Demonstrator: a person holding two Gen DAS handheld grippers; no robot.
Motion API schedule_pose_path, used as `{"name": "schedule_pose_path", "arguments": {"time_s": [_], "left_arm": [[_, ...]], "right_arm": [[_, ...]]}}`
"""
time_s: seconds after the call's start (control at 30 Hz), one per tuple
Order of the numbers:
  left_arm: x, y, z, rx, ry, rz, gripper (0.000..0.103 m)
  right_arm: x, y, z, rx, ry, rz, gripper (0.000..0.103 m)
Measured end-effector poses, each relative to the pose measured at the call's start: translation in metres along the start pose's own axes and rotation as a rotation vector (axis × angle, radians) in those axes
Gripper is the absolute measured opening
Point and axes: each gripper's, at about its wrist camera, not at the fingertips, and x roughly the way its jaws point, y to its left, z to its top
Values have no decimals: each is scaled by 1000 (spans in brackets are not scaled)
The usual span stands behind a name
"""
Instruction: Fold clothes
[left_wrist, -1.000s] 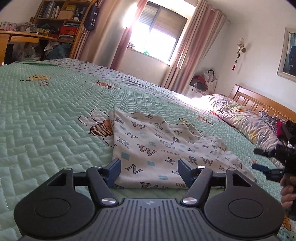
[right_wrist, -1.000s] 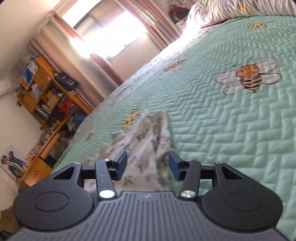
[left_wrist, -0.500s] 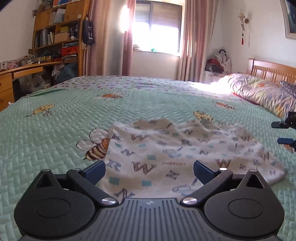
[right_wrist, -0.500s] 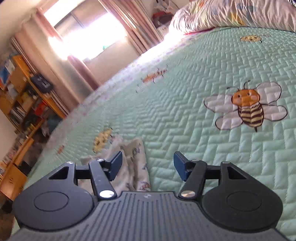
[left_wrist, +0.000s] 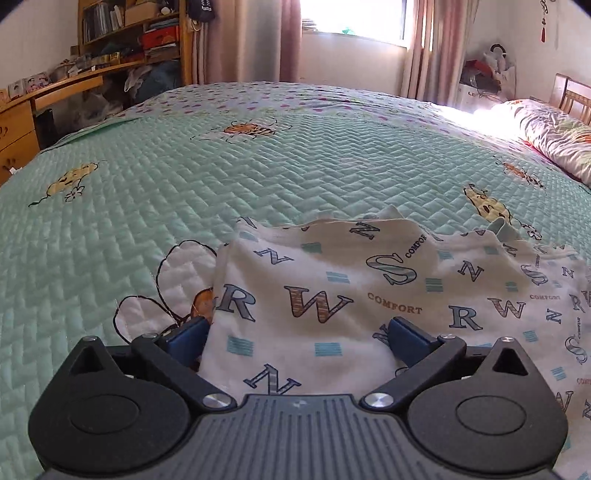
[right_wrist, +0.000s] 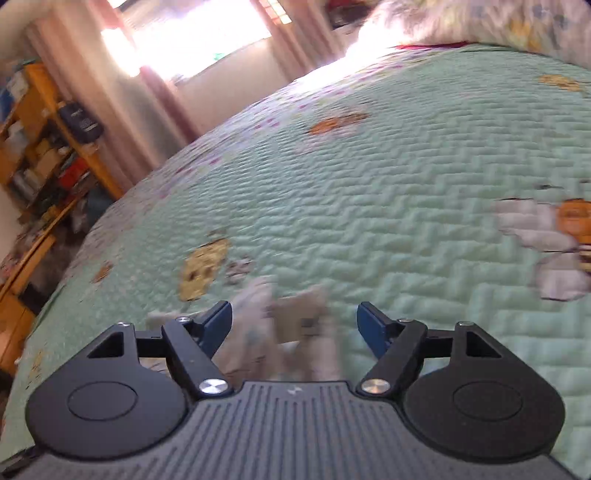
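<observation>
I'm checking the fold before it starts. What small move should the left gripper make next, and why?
Probably shut the left gripper: its jaws stand open on either side of the letter-print garment near edge, which lies between them on the green quilt, not yet gripped.

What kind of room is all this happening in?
Most likely a lived-in bedroom: a wide bed under a green bee-patterned quilt, a floral pillow by the wooden headboard, and a cluttered bookshelf beside the curtained window.

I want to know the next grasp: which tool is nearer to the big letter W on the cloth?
Left. The left tool is open over the cloth, the W just ahead. The right tool, open, is at another blurred edge.
</observation>
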Motion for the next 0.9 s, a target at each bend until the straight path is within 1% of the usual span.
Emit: {"name": "schedule_pose_path", "arguments": {"time_s": [0.03,0.07,0.17,0.23,0.27,0.33,0.43,0.57,0.63,0.7,0.77,0.9], "left_arm": [[-9,1,-2,-5,-4,-1,102],[-18,1,-3,-10,-8,-2,102],[-45,3,-8,-25,-19,-4,102],[-63,4,-11,-35,-26,-6,102],[-72,4,-12,-40,-30,-7,102],[-99,5,-17,-39,-39,-12,102],[-149,0,-23,-16,-29,1,102],[-212,-9,-16,-4,-36,-12,102],[-240,-14,-12,15,-55,-5,102],[-266,-21,-10,40,-72,21,102],[-283,-24,-9,47,-78,34,102],[-306,-27,-4,19,-74,68,102]], "right_arm": [[-14,-8,0,6,-16,-48,77],[-29,-10,-2,-7,-29,-46,77],[-77,8,-14,-132,-64,51,78],[-105,33,-25,-228,-92,93,85],[-117,45,-31,-270,-92,97,88],[-138,65,-45,-336,-65,80,88],[-164,88,-63,-396,-12,64,88],[-201,106,-83,-401,29,64,88],[-219,113,-83,-394,23,51,88],[-237,120,-81,-396,4,33,88],[-257,127,-79,-407,-20,14,88],[-289,137,-77,-439,-62,-15,88]]}}
